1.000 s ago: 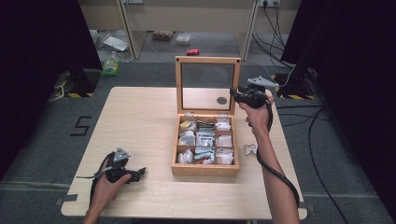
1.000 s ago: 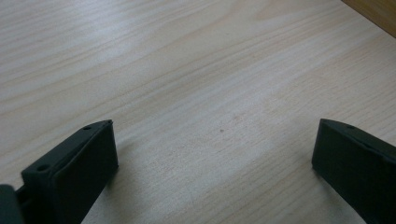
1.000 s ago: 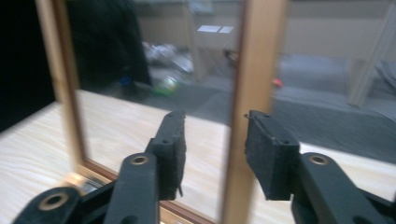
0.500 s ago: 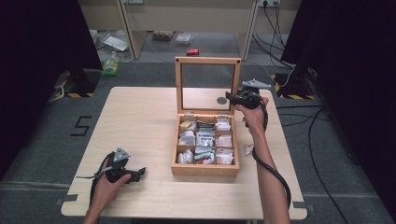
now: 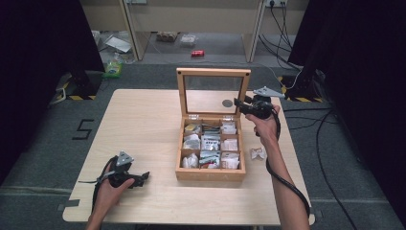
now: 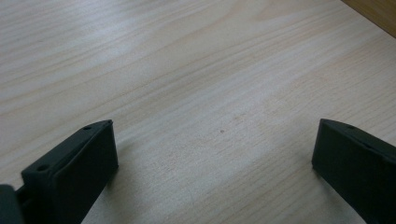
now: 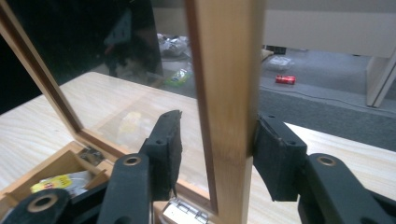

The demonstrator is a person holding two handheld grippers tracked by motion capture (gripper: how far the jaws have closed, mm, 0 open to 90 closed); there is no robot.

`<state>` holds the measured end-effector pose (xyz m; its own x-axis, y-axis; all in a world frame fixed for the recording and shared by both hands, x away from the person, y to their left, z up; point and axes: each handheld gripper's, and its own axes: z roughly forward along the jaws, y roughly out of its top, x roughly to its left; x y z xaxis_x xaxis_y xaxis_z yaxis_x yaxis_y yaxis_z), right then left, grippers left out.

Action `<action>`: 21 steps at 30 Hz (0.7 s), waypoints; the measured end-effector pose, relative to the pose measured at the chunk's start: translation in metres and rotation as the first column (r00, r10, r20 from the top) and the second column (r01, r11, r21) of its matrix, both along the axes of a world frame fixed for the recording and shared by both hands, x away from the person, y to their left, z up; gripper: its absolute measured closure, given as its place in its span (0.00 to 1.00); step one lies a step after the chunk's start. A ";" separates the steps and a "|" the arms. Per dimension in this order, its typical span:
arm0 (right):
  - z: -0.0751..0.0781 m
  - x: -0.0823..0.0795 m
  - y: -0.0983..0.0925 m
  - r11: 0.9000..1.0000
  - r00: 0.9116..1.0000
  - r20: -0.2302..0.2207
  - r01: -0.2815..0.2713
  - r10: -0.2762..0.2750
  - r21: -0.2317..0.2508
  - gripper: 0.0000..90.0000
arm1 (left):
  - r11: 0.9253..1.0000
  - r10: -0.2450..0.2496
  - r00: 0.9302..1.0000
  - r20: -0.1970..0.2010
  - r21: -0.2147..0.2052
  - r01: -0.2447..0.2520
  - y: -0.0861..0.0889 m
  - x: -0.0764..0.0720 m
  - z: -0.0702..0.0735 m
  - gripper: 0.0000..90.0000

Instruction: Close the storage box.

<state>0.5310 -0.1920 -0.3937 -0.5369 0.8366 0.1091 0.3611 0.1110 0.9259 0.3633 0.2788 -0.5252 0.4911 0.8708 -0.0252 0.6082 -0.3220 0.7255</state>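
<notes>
Overhead camera, two close jaw-mounted cameras

Light wooden box point(image 5: 210, 172), black fingers point(image 7: 168, 144), pale table point(image 5: 139, 124).

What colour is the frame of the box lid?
Light wood, around clear glass; the lid frame shows best in the right gripper view.
</notes>
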 end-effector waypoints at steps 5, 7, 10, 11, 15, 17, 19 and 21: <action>0.002 -0.010 -0.001 1.000 1.000 0.009 -0.016 0.016 -0.025 0.62 | 1.000 0.000 1.000 0.000 0.000 0.000 0.000 0.000 0.000 0.00; 0.002 -0.012 0.000 0.999 1.000 0.016 -0.013 0.014 -0.031 0.62 | 1.000 0.000 1.000 0.001 0.002 0.000 0.000 0.000 0.000 0.00; 0.002 -0.017 0.000 0.999 1.000 0.017 -0.011 0.012 -0.046 0.61 | 1.000 0.000 1.000 0.001 0.001 0.000 0.000 0.000 0.000 0.00; 0.002 -0.019 0.000 0.999 1.000 0.014 -0.007 0.007 -0.040 0.61 | 1.000 0.000 1.000 0.001 0.001 0.000 0.000 0.000 0.000 0.00; 0.004 -0.026 0.001 0.999 1.000 0.013 -0.002 0.003 -0.046 0.59 | 1.000 0.000 1.000 0.001 0.001 0.000 0.000 0.000 0.000 0.00; 0.006 -0.031 0.001 0.999 1.000 0.022 0.009 -0.008 -0.039 0.60 | 1.000 0.000 1.000 0.001 0.002 0.000 0.000 0.000 0.000 0.00; 0.009 -0.036 -0.001 1.000 1.000 0.024 0.011 -0.010 -0.015 0.61 | 1.000 0.000 1.000 0.001 0.001 0.000 0.000 0.000 0.000 0.00; 0.011 -0.041 -0.003 1.000 0.999 0.032 0.011 -0.010 -0.009 0.61 | 1.000 0.000 1.000 0.001 0.001 0.000 0.000 0.000 0.000 0.00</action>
